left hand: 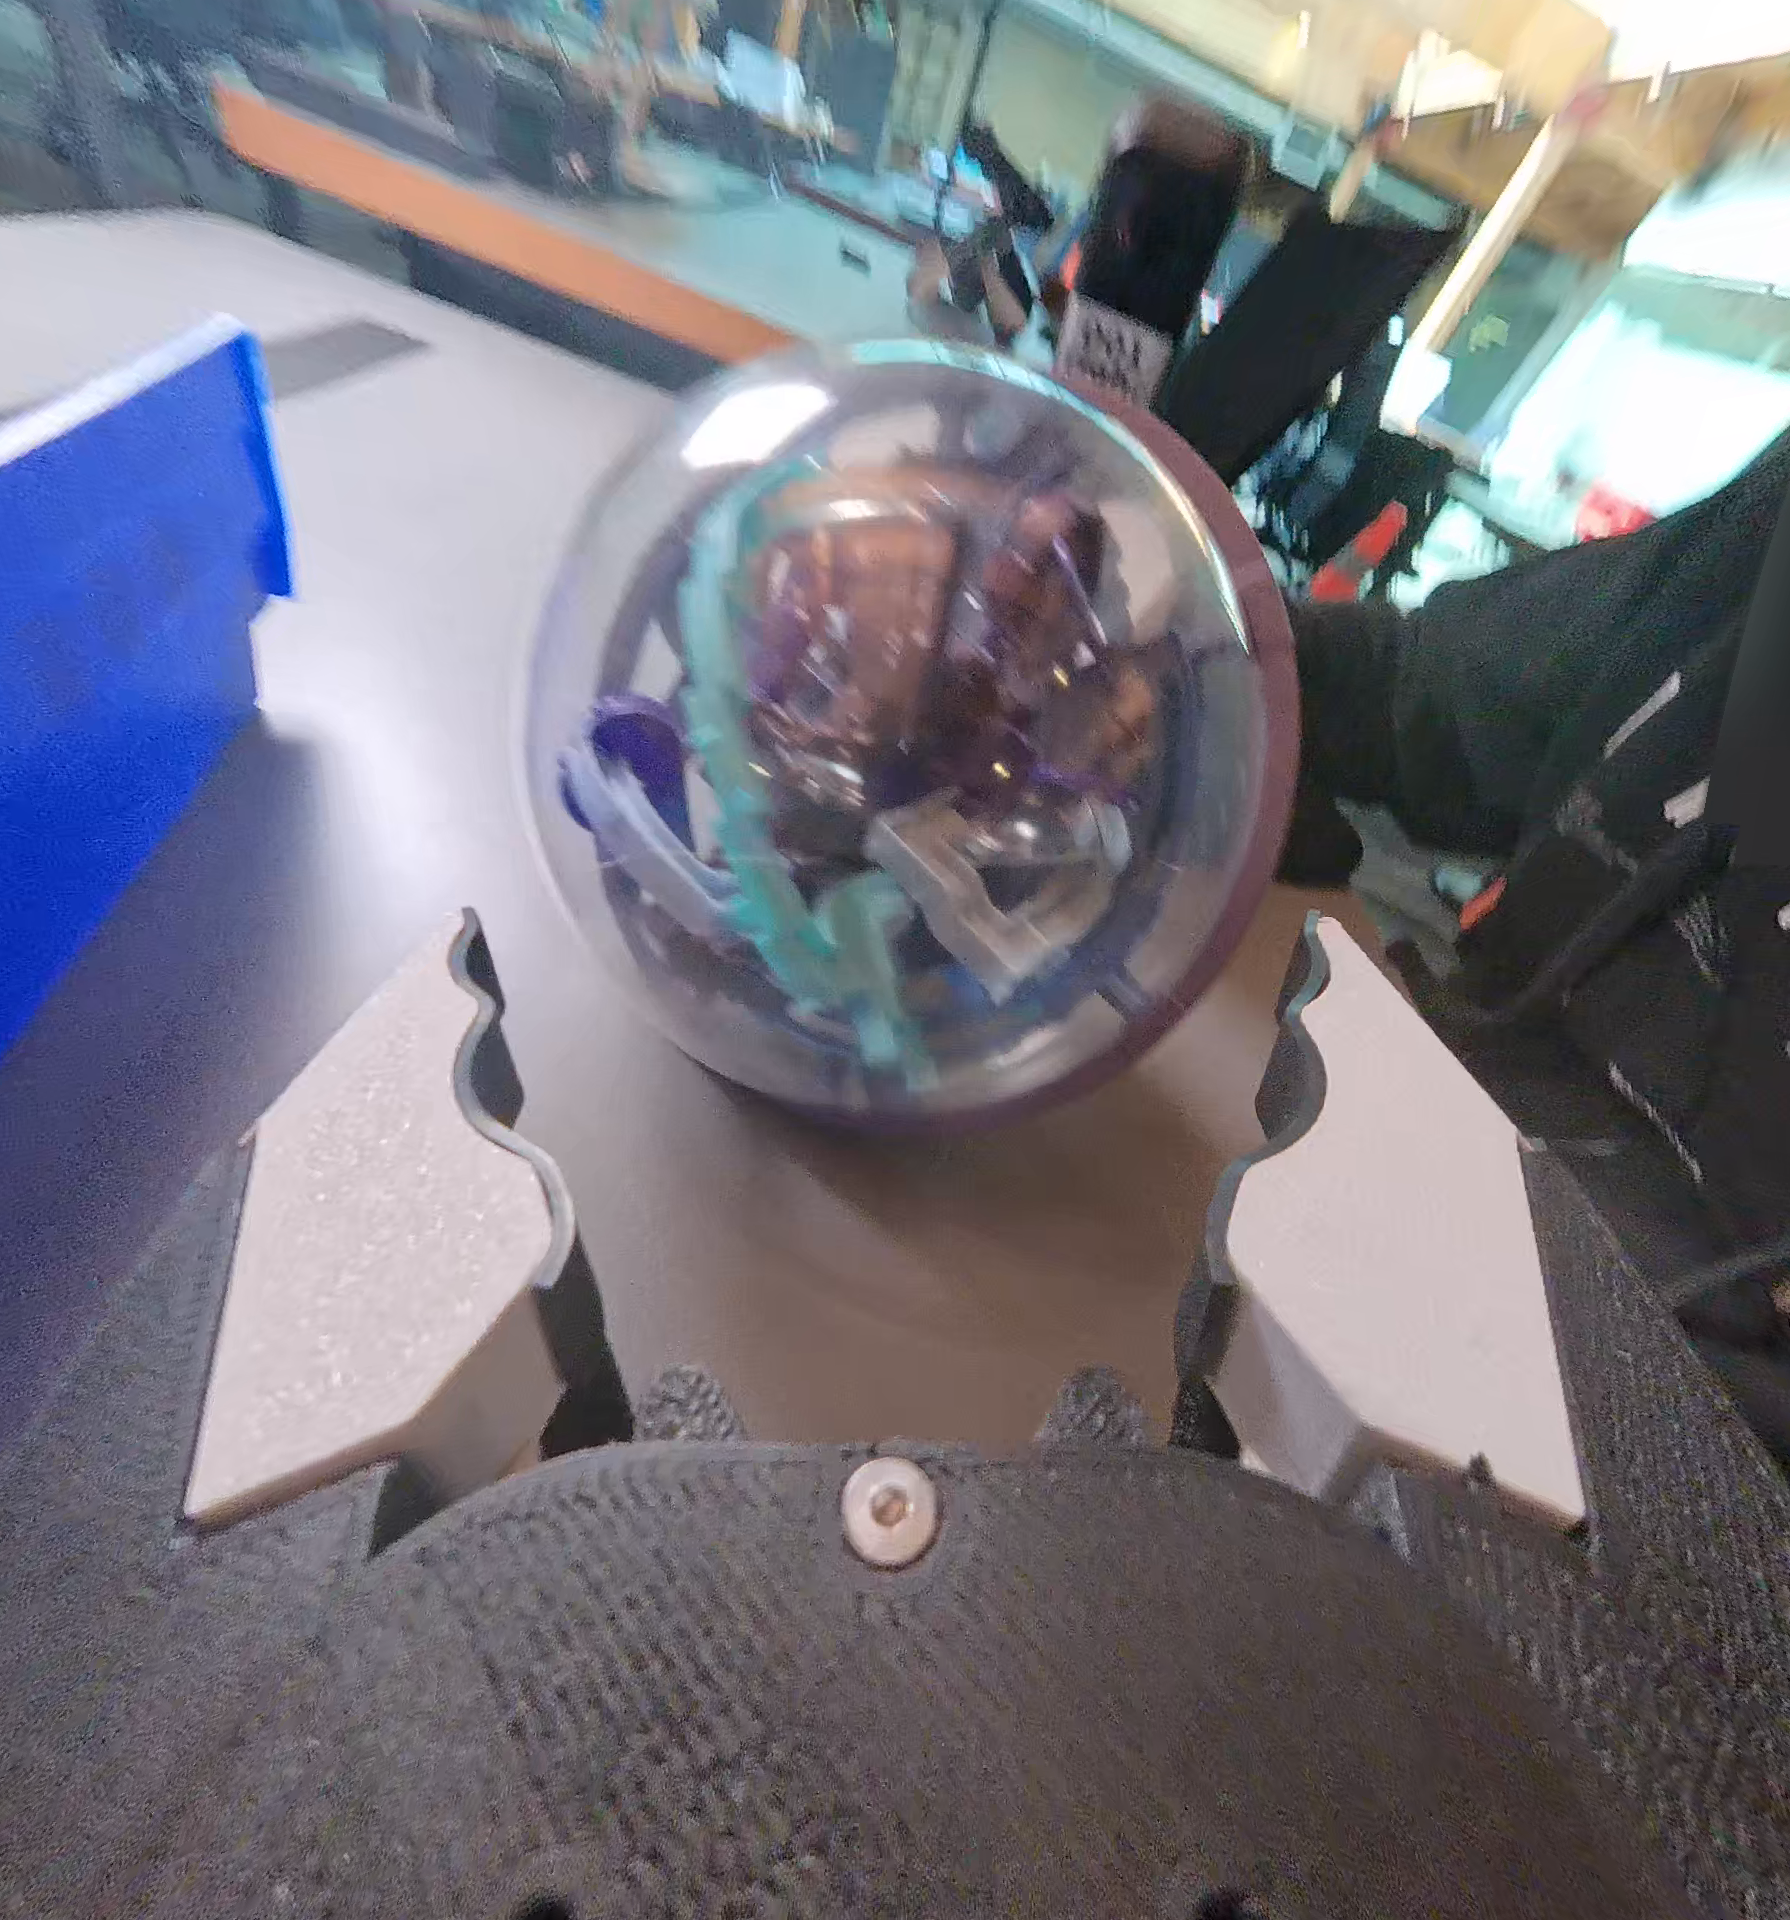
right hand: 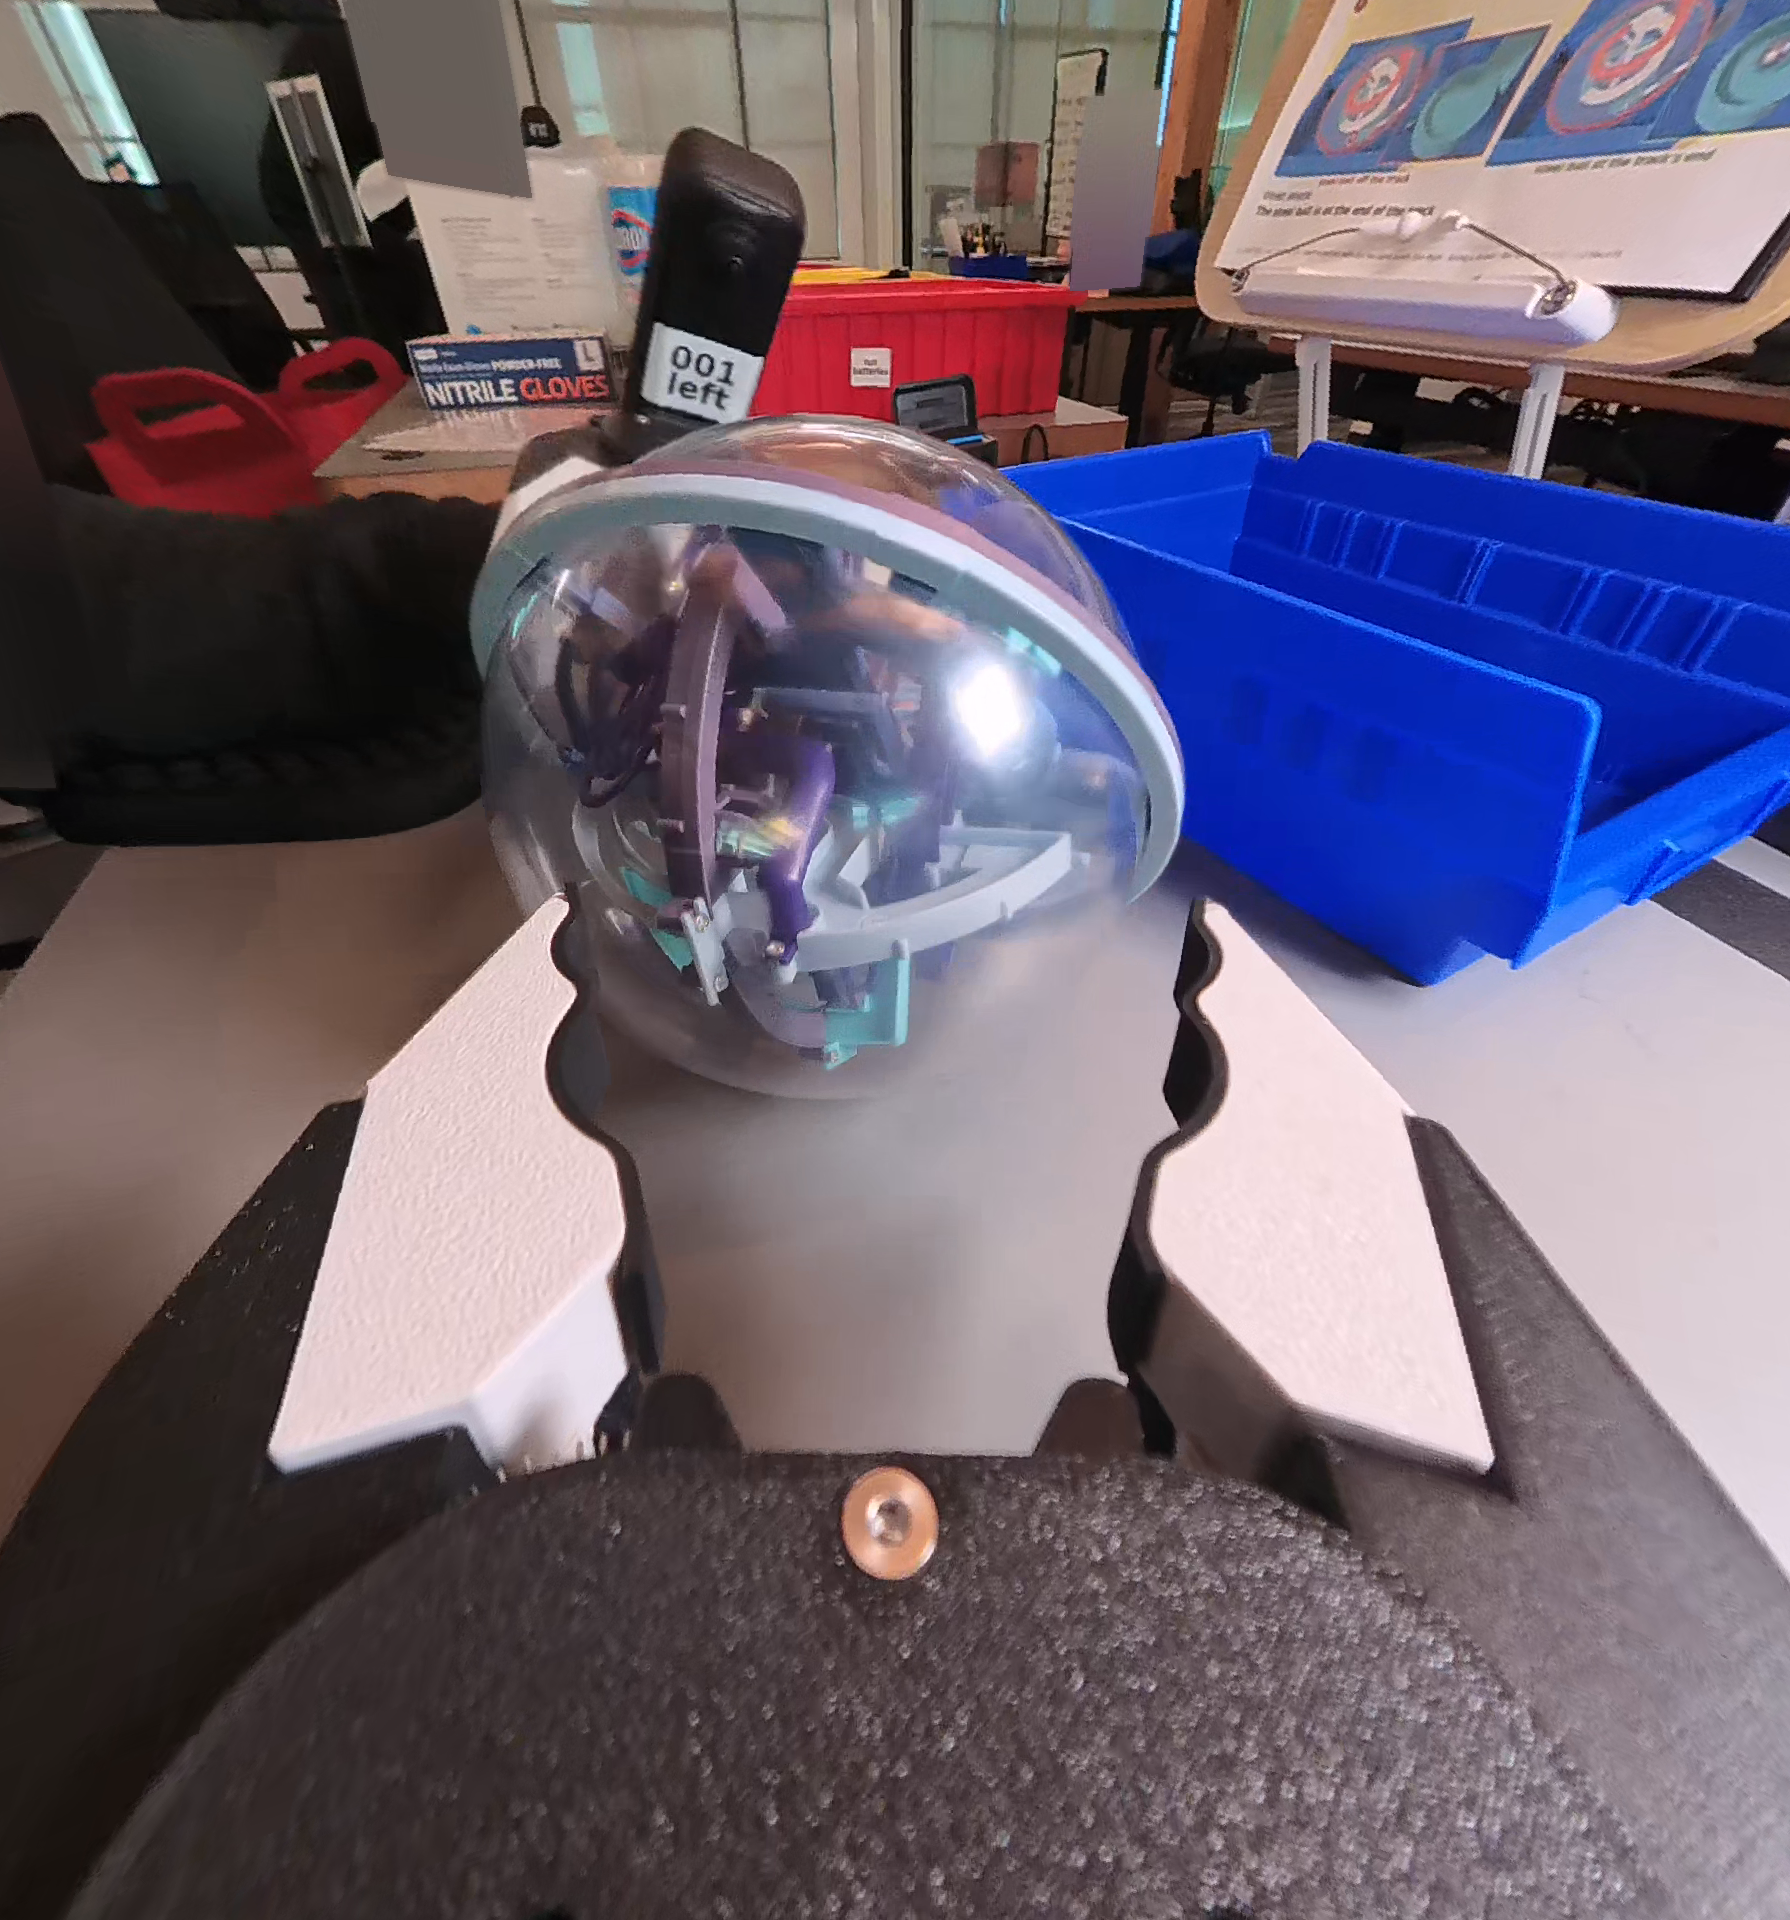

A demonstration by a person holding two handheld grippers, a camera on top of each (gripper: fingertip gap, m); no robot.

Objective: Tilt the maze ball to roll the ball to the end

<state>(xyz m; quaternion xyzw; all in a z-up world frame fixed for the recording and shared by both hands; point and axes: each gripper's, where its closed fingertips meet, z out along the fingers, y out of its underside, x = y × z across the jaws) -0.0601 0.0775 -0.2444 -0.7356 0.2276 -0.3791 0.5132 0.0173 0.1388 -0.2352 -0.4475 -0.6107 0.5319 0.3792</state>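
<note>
We have the maze ball (left hand: 912,727) standing on the grey worktop (right hand: 1493,1143), just beside the blue bin (right hand: 1442,727), and we come at it from two opposite sides. Our left claw (left hand: 891,940) stands wide open, the ball lying beyond its fingertips with a clear gap on each side. Our right claw (right hand: 875,925) is open too. The ball's near curve sits between its tips: the right fingertip (right hand: 1197,935) is apart from the shell, and we cannot tell whether the left one touches it.

So neither claw grips anything yet. By our judgement the task is only at its start: the ball is not lifted, and the tilting lies ahead. We cannot make out the little ball among the purple, grey and teal tracks inside the clear shell, so we cannot say how far along its path it stands.
</note>
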